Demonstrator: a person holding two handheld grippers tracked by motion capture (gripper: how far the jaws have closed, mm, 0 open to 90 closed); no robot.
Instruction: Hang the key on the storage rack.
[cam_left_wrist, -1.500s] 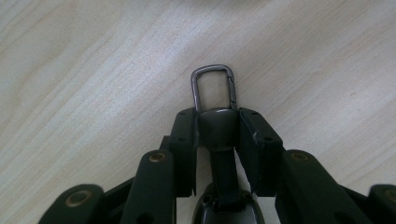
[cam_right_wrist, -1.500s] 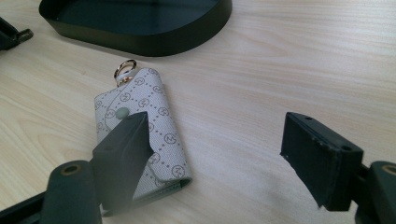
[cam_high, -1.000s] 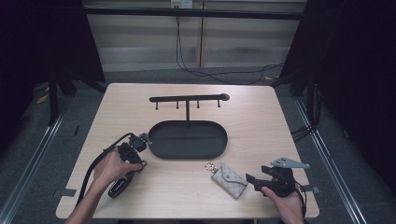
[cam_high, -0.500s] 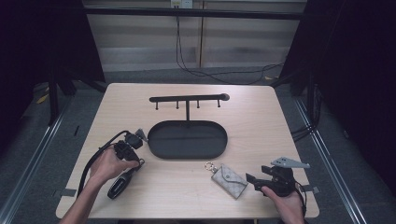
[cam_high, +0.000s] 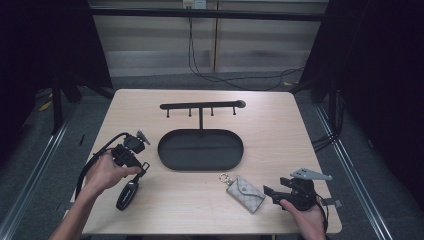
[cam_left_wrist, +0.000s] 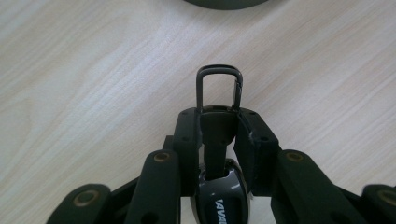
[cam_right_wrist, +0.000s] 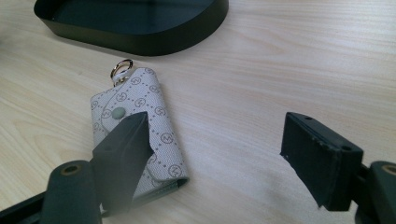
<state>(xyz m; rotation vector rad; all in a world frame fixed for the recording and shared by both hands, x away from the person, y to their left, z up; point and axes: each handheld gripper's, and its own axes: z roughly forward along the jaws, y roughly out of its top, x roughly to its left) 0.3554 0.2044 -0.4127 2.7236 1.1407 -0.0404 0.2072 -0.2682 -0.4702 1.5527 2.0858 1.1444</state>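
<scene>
left tongs (cam_left_wrist: 218, 140) now clamp key fob (cam_left_wrist: 219, 196) (right tongs (cam_right_wrist: 215, 163) unchanged)

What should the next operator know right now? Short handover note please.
Left tool: shut on the black car key fob's strap, just below its metal clip; fob lies on the light wooden table.
Right tool: open, beside the grey monogram key pouch, not gripping.
Black oval tray with the hook rack: nothing on either.
Done: fob gripped. Left, probably: stow both items.
</scene>
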